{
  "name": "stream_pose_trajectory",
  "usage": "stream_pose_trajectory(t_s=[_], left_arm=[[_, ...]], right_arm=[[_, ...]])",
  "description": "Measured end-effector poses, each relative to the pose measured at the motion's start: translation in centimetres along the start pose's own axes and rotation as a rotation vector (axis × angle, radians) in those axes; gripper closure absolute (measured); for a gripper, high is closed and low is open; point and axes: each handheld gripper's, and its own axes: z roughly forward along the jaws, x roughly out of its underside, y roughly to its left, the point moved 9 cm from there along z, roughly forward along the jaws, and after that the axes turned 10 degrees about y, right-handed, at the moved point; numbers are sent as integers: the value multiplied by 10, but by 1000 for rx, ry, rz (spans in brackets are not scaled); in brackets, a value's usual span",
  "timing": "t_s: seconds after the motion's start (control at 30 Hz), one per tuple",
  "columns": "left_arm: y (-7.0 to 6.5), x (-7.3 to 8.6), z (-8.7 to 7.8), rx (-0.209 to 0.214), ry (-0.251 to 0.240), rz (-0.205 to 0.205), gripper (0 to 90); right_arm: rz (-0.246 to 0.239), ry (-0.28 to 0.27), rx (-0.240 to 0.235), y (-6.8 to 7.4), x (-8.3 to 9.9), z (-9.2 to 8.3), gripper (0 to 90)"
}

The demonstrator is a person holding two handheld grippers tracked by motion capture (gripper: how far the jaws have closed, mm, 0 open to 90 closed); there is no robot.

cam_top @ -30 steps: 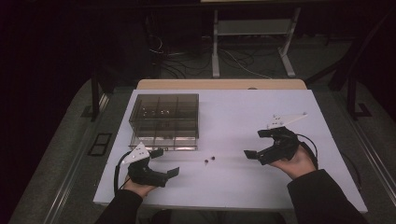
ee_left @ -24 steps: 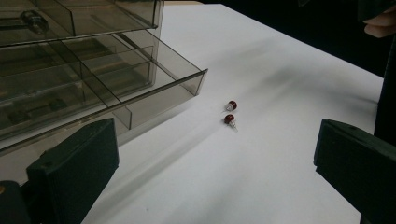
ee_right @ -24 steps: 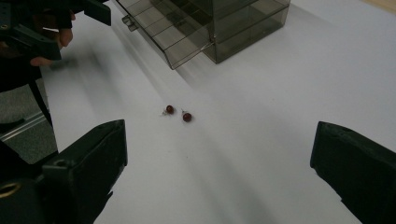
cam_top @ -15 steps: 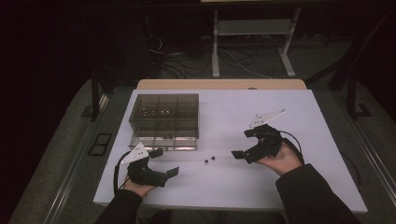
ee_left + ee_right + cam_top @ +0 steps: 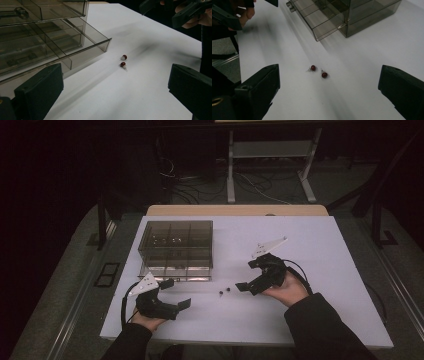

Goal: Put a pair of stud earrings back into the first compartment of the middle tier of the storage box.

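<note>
Tools: left tool and right tool both spread wide, empty, touching nothing; two red earrings on bench between.

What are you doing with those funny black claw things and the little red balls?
A person holds a gripper in each hand over a white table. The left gripper and the right gripper both have open jaws and grip nothing. Two small red earrings lie on the table between them, beside a clear organizer box whose bottom drawer is pulled out.
</note>
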Motion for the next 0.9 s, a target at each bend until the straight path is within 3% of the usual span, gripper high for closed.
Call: stream_pose_trajectory(t_s=[0.47,0.53,0.6,0.67,0.73,0.83,0.87,0.9], left_arm=[[0,0,-1,2,-2,-2,0],[0,0,0,3,-1,-1,0],[0,0,0,4,-1,-1,0],[0,0,0,5,0,-1,0],[0,0,0,5,0,-1,0],[0,0,0,7,1,-1,0],[0,0,0,7,1,-2,0],[0,0,0,7,1,-2,0]], right_arm=[[-49,54,-52,1,-3,42,35],[-52,58,-51,0,-2,44,57],[-61,62,-63,-2,-1,50,147],[-60,68,-60,-4,-1,52,149],[-83,91,-56,-7,2,60,224],[-107,112,-50,-10,4,64,253],[-91,114,-57,-9,4,66,280],[-115,120,-55,-11,6,68,329]])
